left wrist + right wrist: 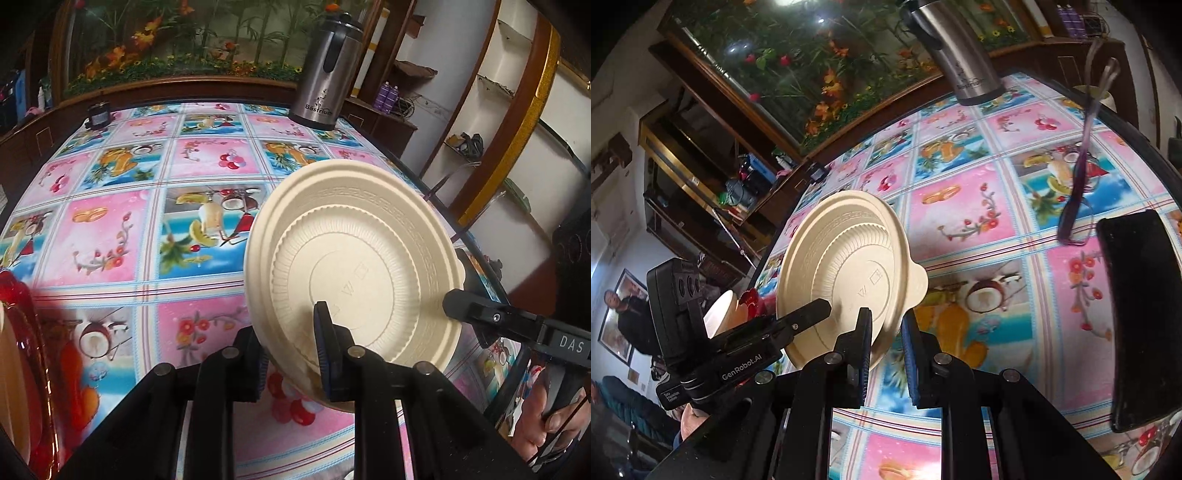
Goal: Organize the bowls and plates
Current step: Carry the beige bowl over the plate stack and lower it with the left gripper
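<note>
A round cream plate (354, 258) of moulded, matte pulp-like material is held tilted above a table (147, 221) covered in glossy oilcloth printed with pink and blue squares of fruit, flowers and coconuts. The plate's surface is embossed with a fret-pattern band near the rim, a ring of fine radial ribs and a smooth flat centre stamped with small raised marks; a small rounded tab projects from one edge.

The left gripper (291, 354), black with blue ribbed pads, is seen nearly closed, its jaws pinching the plate's lower rim. In the right wrist view the right gripper (886, 339) is likewise narrowed; its left finger is pressed against the plate's near edge, with the rim apparently caught between the pads, though the contact on the far pad cannot be made out clearly. Each gripper is visible from the other's camera at an opposite side of the plate, a hand (543, 424) being wrapped round the handle of the right one.

A brushed stainless-steel flask (328, 70) with a black handle is stood upright at the table's far edge. A translucent red dish (33, 369) is seen at the left, a flat black slab-like object (1141, 325) at the right. A framed panel of artificial leaves and flowers (177, 40) is set behind the table.
</note>
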Demonstrator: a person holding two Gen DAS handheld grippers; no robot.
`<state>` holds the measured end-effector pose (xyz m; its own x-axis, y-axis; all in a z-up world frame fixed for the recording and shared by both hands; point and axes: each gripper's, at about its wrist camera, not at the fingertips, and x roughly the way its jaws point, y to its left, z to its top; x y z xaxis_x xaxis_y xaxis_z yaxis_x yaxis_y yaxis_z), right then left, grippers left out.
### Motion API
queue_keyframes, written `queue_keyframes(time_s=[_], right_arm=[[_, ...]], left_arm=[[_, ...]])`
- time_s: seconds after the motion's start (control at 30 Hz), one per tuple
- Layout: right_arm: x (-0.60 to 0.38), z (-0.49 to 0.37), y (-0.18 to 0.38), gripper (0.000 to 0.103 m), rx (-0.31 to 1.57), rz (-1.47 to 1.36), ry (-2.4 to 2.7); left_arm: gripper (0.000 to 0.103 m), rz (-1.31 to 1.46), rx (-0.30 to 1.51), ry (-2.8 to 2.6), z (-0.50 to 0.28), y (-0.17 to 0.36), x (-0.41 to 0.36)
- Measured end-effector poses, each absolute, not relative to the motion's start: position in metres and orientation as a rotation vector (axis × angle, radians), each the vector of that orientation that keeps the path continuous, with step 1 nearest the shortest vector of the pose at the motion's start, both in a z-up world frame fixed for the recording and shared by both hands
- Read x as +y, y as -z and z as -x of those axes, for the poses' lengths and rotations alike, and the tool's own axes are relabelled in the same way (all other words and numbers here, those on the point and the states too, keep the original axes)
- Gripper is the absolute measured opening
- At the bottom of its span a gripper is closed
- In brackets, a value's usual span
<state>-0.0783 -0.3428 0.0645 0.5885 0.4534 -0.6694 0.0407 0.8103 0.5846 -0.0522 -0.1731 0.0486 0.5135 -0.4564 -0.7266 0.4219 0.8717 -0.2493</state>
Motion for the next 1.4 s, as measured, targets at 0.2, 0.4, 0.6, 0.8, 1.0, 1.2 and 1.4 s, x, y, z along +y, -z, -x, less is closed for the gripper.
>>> queue_keyframes(time_s=[0.2,0.4,0.6,0.8,1.0,1.2,1.4], right_arm=[[-0.336,0.077,-0.069,0.018,0.922,-0.585,-0.269],[-0.331,0.073,-0.078,0.018,0.913,-0.572,-0.291],[-0.312,0.066,-0.1,0.018,0.895,-0.537,-0.349],[-0.284,0.051,-0.122,0.018,0.886,-0.524,-0.438],[-0.233,0.029,-0.142,0.018,0.891,-0.489,-0.562],[-0.162,0.006,-0.144,0.018,0.94,-0.472,-0.698],[-0.103,-0.009,-0.12,0.018,1.033,-0.487,-0.787]], left_arm=[[0.02,0.043,0.865,0.519,0.06,-0.054,-0.168],[0.022,0.032,0.823,0.501,0.067,-0.066,-0.16],[0.026,0.045,0.768,0.461,0.077,-0.089,-0.136],[0.027,0.08,0.733,0.402,0.083,-0.11,-0.096],[0.031,0.105,0.715,0.312,0.096,-0.129,-0.041],[0.036,0.097,0.719,0.176,0.112,-0.141,0.023],[0.036,0.129,0.806,0.107,0.109,-0.118,0.062]])
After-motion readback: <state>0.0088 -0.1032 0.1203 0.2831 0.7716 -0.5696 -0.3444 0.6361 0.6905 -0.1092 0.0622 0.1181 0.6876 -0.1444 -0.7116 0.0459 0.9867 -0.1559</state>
